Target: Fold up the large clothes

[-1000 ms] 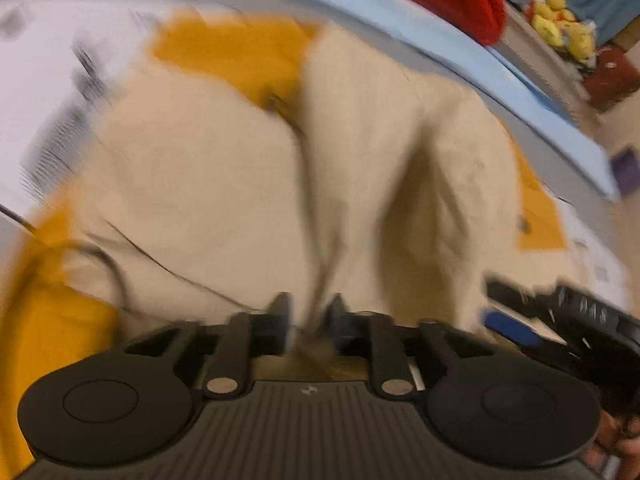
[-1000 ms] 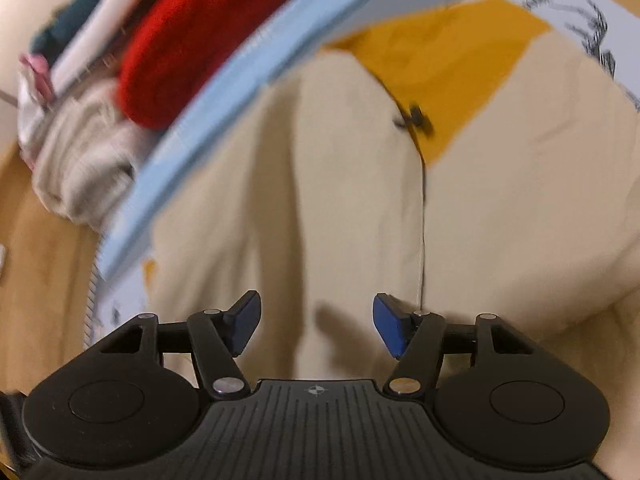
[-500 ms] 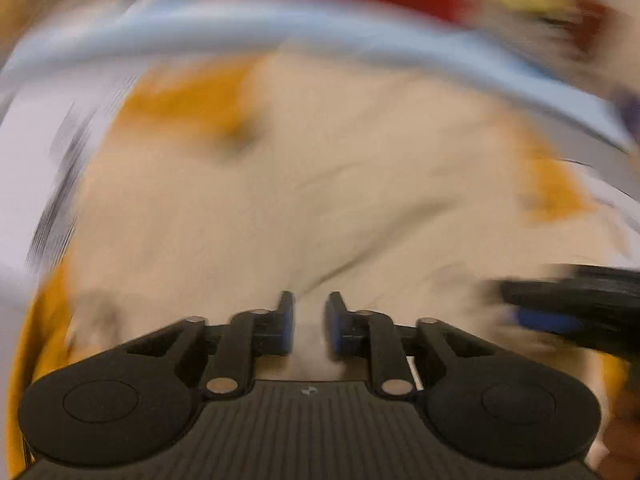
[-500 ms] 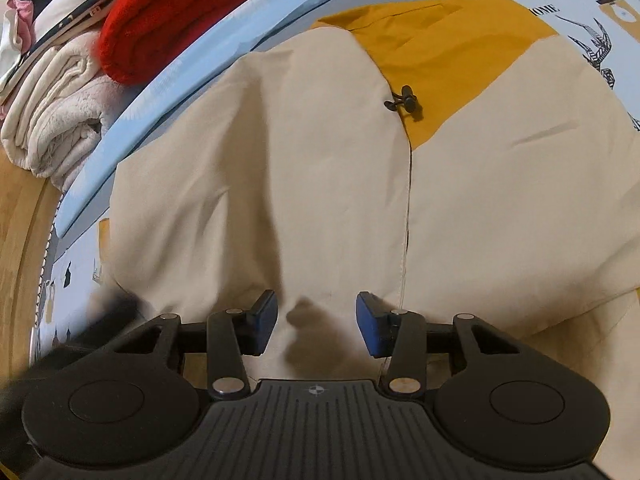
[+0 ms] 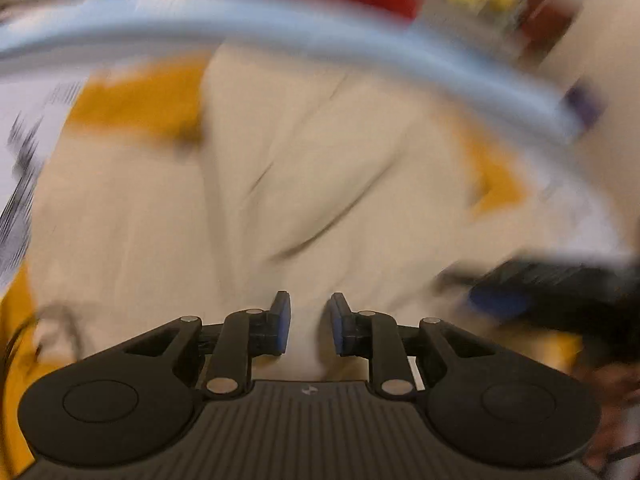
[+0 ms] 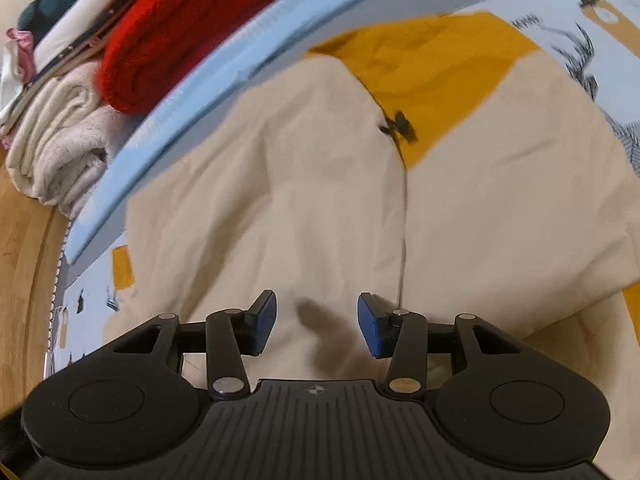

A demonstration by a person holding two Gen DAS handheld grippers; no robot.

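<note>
A large beige jacket [image 6: 320, 216] with a mustard-yellow lining [image 6: 432, 72] lies spread on a printed bed sheet. A black cord toggle [image 6: 400, 124] sits at its collar. It fills the blurred left wrist view [image 5: 320, 200] too. My left gripper [image 5: 309, 322] is open just above the beige cloth, with nothing between its blue pads. My right gripper [image 6: 316, 322] is open and empty over the jacket's near part. The right gripper also shows in the left wrist view as a dark blur [image 5: 540, 300].
A light blue bed edge [image 6: 224, 92] curves behind the jacket. Beyond it lie a red knit garment [image 6: 192, 28], a folded cream towel [image 6: 60, 152] and other stacked clothes. A wooden floor [image 6: 24, 248] shows at the left. The printed sheet [image 6: 592, 32] shows at the right.
My left gripper has let go of the beige cloth and opened, moving fast across the jacket. My right gripper stays open and has shifted slightly over the jacket.
</note>
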